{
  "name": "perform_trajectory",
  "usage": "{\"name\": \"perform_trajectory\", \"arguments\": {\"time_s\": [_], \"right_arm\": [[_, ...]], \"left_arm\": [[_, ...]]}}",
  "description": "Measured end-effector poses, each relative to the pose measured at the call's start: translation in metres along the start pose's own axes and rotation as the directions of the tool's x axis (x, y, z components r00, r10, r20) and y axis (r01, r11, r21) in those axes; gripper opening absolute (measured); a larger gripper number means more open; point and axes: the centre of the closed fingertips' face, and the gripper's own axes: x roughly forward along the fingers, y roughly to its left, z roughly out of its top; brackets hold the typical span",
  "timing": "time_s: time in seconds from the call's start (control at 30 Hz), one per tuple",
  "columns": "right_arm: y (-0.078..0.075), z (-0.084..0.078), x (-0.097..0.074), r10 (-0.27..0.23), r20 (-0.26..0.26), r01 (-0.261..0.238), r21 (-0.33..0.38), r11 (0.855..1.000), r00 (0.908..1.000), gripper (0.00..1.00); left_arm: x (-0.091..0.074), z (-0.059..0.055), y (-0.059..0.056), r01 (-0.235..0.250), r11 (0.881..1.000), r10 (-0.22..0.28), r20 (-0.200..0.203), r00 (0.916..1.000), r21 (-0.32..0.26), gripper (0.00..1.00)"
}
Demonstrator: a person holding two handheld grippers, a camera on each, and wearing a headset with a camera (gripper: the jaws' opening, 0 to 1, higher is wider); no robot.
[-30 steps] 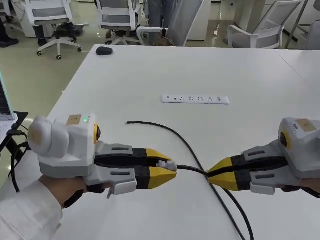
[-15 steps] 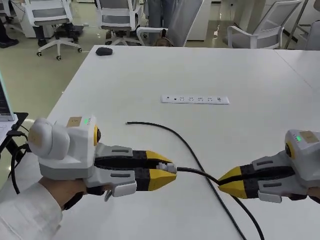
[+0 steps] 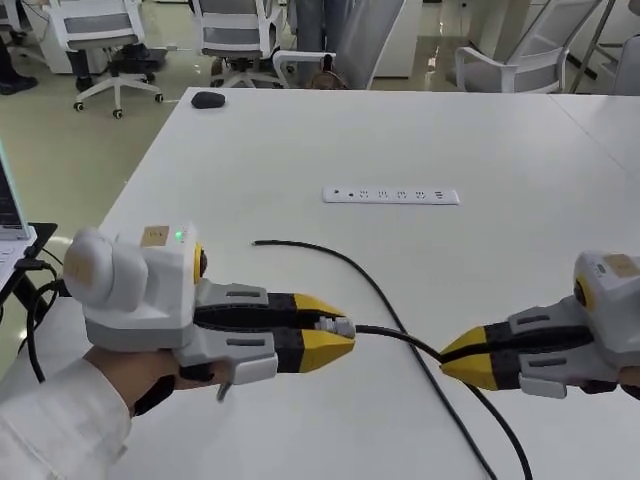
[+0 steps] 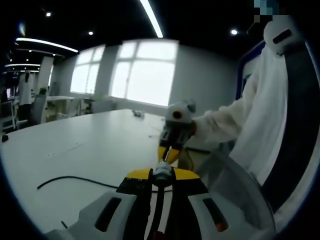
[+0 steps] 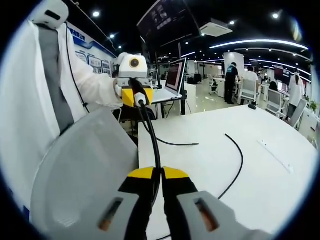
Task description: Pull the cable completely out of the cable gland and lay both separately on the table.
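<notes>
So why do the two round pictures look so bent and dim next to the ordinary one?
Head view: flat, evenly lit, sharp, with faint shadows on the table. Left gripper view: a fisheye lens curves the room, the windows are washed out, and the near jaws are blurred. Right gripper view: same curving, ceiling lights glare, yet the cable is crisp.

No legible text or labels.

A small whitish cable gland [image 3: 336, 326] is held just above the table [image 3: 300, 150] at the left gripper [image 3: 345, 331] tips. A thin black cable [image 3: 404, 335], apparently seated in it, is stretched to the right gripper [image 3: 446, 353]; its remainder is laid curving across the table.
</notes>
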Motion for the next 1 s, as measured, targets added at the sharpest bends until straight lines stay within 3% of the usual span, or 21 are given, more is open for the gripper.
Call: {"name": "perform_trajectory", "arguments": {"time_s": [0.03,0.07,0.17,0.47,0.63,0.77,1.0], "right_arm": [[0.002,0.003,-0.001,0.009,0.006,-0.009,0.007,1.000,0.9999,0.04],[0.010,0.011,0.000,0.050,0.030,-0.050,0.019,0.999,0.9983,0.06],[0.009,0.022,0.001,0.037,0.039,-0.038,0.009,0.999,0.9985,0.21],[0.019,0.072,0.022,0.081,0.087,-0.073,-0.088,0.993,0.9930,0.22],[0.022,0.075,0.030,0.096,0.077,-0.086,-0.121,0.989,0.9924,0.20],[0.021,0.076,0.030,0.100,0.087,-0.089,-0.121,0.989,0.9912,0.11],[0.022,0.075,0.033,0.121,0.082,-0.110,-0.131,0.985,0.9892,0.04]], "left_arm": [[0.000,0.000,0.001,-0.003,1.000,0.003,-0.001,1.0000,-0.001,0.16],[0.000,0.001,0.001,-0.004,1.000,0.004,-0.002,1.0000,0.001,0.16],[0.001,0.002,0.000,0.005,1.000,-0.005,-0.006,1.0000,0.006,0.16],[0.009,0.003,-0.003,0.021,1.000,-0.020,-0.012,0.9997,0.013,0.16],[0.009,0.004,-0.004,0.023,1.000,-0.023,-0.009,0.9997,0.018,0.16],[0.009,0.005,-0.004,0.025,0.999,-0.025,-0.009,0.9996,0.022,0.16],[0.010,0.005,-0.001,0.019,1.000,-0.019,-0.004,0.9998,0.020,0.16]]}}
